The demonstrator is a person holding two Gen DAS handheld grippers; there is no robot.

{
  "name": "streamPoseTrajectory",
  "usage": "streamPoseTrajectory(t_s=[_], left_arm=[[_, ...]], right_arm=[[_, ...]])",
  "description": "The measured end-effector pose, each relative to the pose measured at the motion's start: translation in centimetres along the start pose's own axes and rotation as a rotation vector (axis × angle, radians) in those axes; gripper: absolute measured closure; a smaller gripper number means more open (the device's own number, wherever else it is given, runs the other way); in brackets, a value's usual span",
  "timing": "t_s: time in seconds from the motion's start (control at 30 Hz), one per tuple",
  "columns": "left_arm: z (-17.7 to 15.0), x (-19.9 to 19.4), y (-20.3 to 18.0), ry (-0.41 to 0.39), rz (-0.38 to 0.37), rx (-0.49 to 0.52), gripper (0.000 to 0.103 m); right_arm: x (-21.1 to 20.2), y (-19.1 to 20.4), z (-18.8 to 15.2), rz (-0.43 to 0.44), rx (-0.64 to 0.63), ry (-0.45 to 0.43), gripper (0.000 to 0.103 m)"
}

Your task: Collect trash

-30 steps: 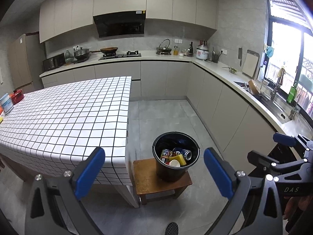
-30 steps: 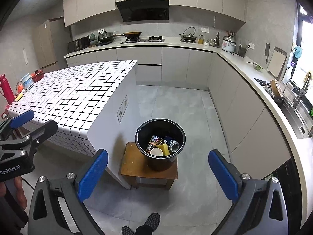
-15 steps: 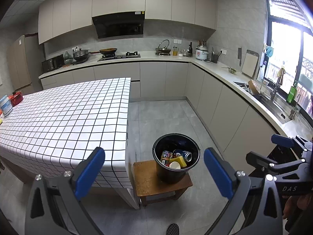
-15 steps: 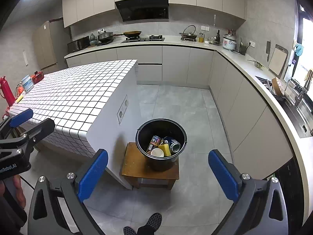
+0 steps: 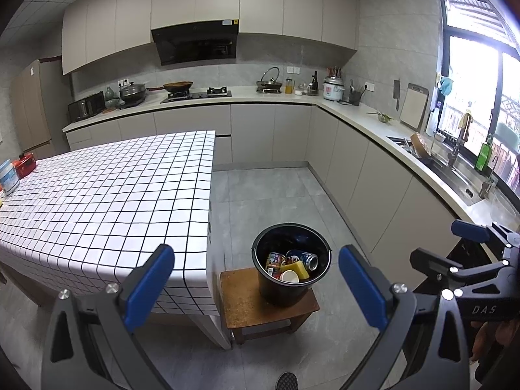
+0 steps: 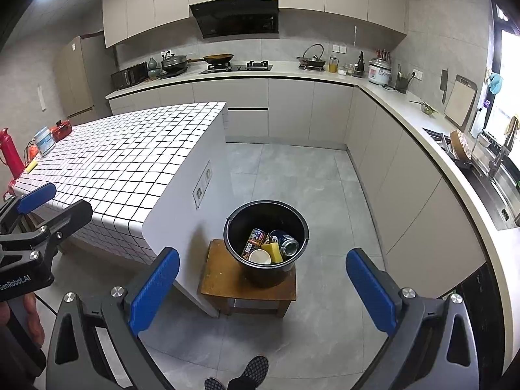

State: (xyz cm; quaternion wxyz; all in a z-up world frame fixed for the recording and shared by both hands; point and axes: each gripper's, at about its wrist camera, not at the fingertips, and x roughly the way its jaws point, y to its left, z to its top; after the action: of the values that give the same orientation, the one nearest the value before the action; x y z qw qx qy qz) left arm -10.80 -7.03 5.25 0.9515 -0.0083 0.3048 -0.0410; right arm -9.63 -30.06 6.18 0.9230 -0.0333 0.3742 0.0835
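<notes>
A black bucket (image 5: 286, 289) stands on a low wooden stool (image 5: 247, 308) beside the checked table; it also shows in the right wrist view (image 6: 269, 276). Inside lie a blue can (image 6: 286, 242), a yellow sponge (image 6: 273, 250), a white cup (image 6: 260, 257) and a printed wrapper (image 6: 255, 239). My left gripper (image 5: 256, 286) is open and empty, held high above the floor in front of the bucket. My right gripper (image 6: 263, 289) is open and empty too, at a similar height. Each gripper shows at the edge of the other's view.
The table with the checked cloth (image 5: 107, 195) fills the left; a tin (image 6: 44, 141), a red box (image 6: 61, 128) and a red flask (image 6: 11, 154) stand at its far end. Counters with a sink (image 5: 455, 172) run along the right. My shoe (image 6: 253, 370) is on the grey floor.
Both views have shifted only slightly; the bucket sits a touch lower and nearer in each. Both grippers stay open and empty.
</notes>
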Motion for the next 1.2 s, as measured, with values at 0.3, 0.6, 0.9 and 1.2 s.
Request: streamPoseTrajectory(t_s=[0.3, 0.6, 0.9, 1.2], left_arm=[[0.13, 0.05, 0.02, -0.003, -0.001, 0.000, 0.001], [0.43, 0.14, 0.24, -0.009, -0.004, 0.001, 0.001], [0.35, 0.32, 0.23, -0.008, -0.003, 0.001, 0.001], [0.28, 0.64, -0.01, -0.012, -0.013, 0.007, 0.001]], right_arm=[[0.13, -0.13, 0.47, -0.001, 0.002, -0.004, 0.000], [0.07, -0.03, 0.59, -0.002, 0.003, -0.010, 0.000], [0.42, -0.24, 0.60, -0.002, 0.005, -0.008, 0.000], [0.43, -0.50, 0.75, -0.005, 0.007, -0.011, 0.000]])
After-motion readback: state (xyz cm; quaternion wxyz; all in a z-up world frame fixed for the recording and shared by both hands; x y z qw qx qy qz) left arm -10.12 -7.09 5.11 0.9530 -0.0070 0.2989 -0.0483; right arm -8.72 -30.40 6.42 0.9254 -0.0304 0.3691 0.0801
